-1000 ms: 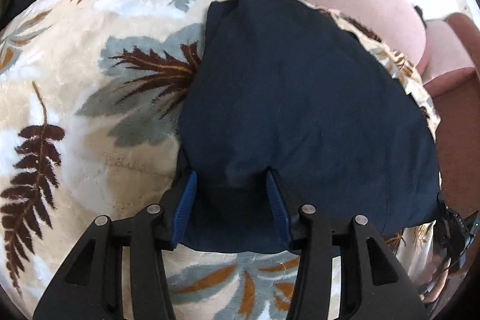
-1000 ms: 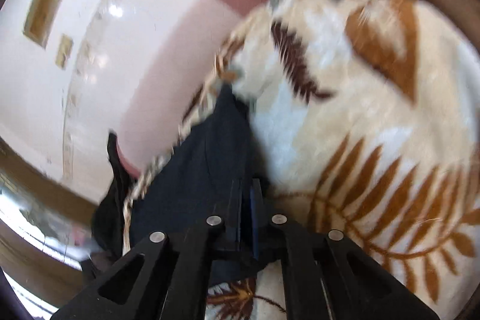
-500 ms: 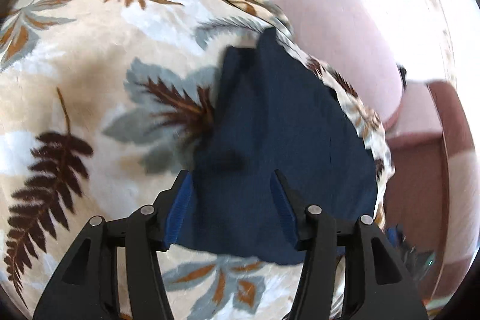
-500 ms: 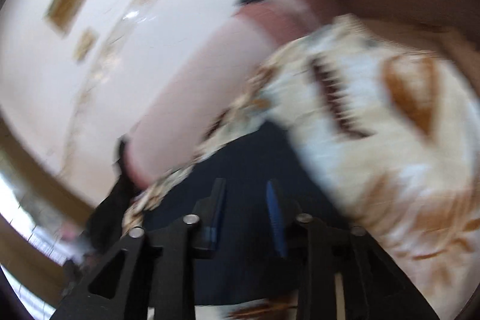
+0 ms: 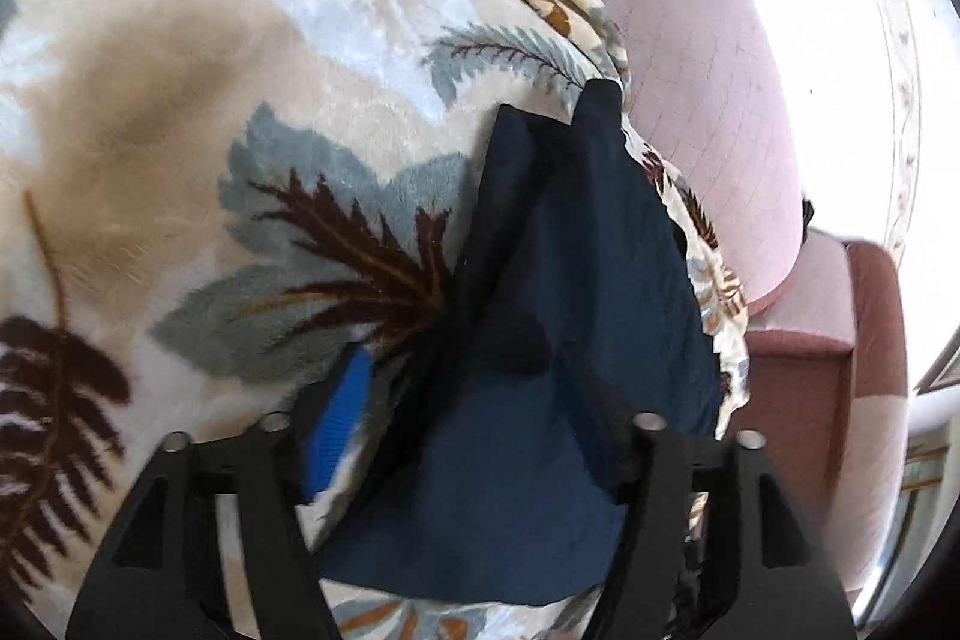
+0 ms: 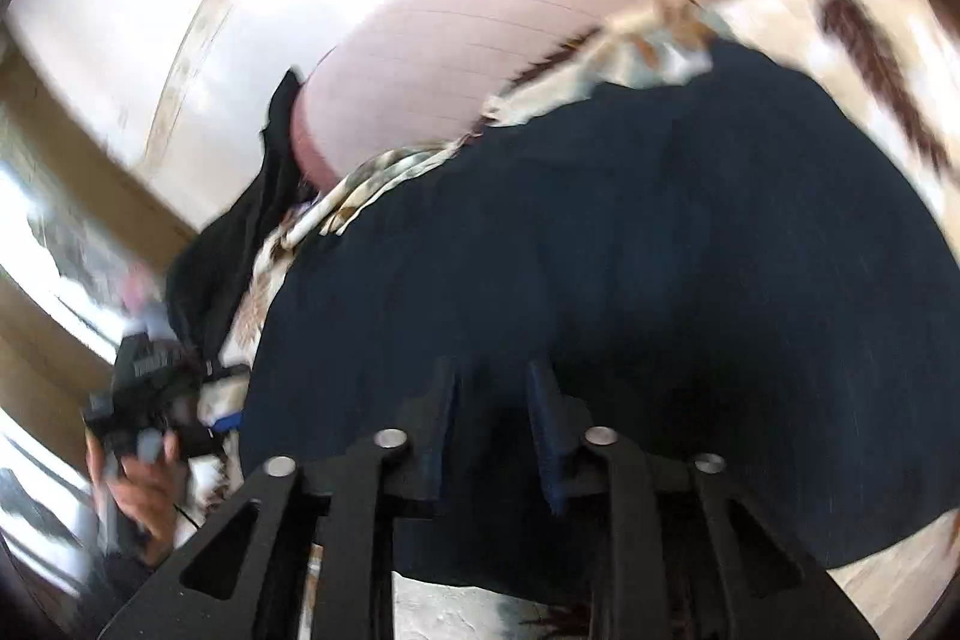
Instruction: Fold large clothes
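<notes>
1. While its jaws have just been opening wide, the left gripper (image 5: 474,400) hovers over the navy garment (image 5: 558,340), pinching nothing.
2. Jaws freshly parted, the right gripper (image 6: 495,418) stands above the same cloth, nothing clamped.
3. Folded, the garment lies at the leaf-print blanket's (image 5: 240,130) edge, beside the pink sofa (image 5: 708,100).

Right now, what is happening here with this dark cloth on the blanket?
A person is folding a navy garment on a leaf-patterned blanket spread over a pink sofa. Both grippers have just been opening. The left gripper and the right gripper stand open over the folded cloth, neither pinching it. The fold appears just released.
</notes>
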### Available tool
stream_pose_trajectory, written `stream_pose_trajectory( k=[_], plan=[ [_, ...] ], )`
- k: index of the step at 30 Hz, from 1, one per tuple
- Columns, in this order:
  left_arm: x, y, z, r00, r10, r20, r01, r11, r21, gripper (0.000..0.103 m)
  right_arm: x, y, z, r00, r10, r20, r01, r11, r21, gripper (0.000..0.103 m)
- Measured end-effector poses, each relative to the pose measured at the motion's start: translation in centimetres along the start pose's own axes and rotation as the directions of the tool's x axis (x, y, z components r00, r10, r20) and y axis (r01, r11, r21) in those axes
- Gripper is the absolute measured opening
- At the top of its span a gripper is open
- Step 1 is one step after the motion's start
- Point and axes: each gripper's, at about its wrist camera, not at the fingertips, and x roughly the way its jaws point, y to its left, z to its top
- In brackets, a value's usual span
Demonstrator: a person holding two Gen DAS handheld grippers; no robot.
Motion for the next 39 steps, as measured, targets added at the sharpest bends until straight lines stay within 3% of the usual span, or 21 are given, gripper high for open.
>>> stream_pose_trajectory(
  k=[2,5,9,16,18,20,23,30,39],
  plan=[
    [0.9,0.1,-0.4,1.0,-0.006,-0.02,0.006,1.0,0.007,0.072,2.6,1.0,-0.6,0.991,-0.091,-0.095,0.083,0.993,-0.081,0.036],
    [1.0,-0.9,-1.3,1.0,-0.015,-0.012,0.016,0.997,0.076,0.084,3.0,2.3,-1.4,0.984,-0.159,-0.084,0.143,0.976,-0.165,0.036],
    [2.3,-1.9,-1.7,0.998,-0.018,-0.055,0.024,0.994,0.107,0.084,2.9,2.3,-1.5,0.982,-0.167,-0.084,0.152,0.974,-0.166,0.036],
    [3.3,-4.0,-3.1,0.999,0.031,-0.041,-0.024,0.985,0.172,0.086,3.0,2.3,-1.1,0.983,-0.166,-0.082,0.151,0.975,-0.164,0.036],
    [3.5,-4.6,-3.7,0.999,0.027,-0.046,-0.019,0.983,0.183,0.076,3.1,2.3,-1.1,0.983,-0.167,-0.082,0.152,0.975,-0.162,0.036],
    [3.7,-5.2,-4.2,0.998,0.046,-0.044,-0.037,0.979,0.202,0.051,3.0,2.2,-1.1,0.983,-0.162,-0.082,0.148,0.977,-0.156,0.036],
    [3.3,-5.9,-4.7,0.998,0.058,-0.03,-0.05,0.975,0.215,0.025,2.8,2.0,-1.1,0.986,-0.144,-0.085,0.132,0.982,-0.135,0.036],
    [1.0,-8.9,-5.9,1.0,0.005,0.024,-0.01,0.973,0.23,0.021,1.9,1.5,-0.9,0.99,-0.115,-0.082,0.107,0.99,-0.093,0.036],
    [-0.1,-15.5,-8.7,0.998,-0.061,0.029,0.048,0.939,0.339,0.02,0.7,0.9,-0.8,0.994,-0.074,-0.08,0.07,0.996,-0.053,0.036]
  ],
)
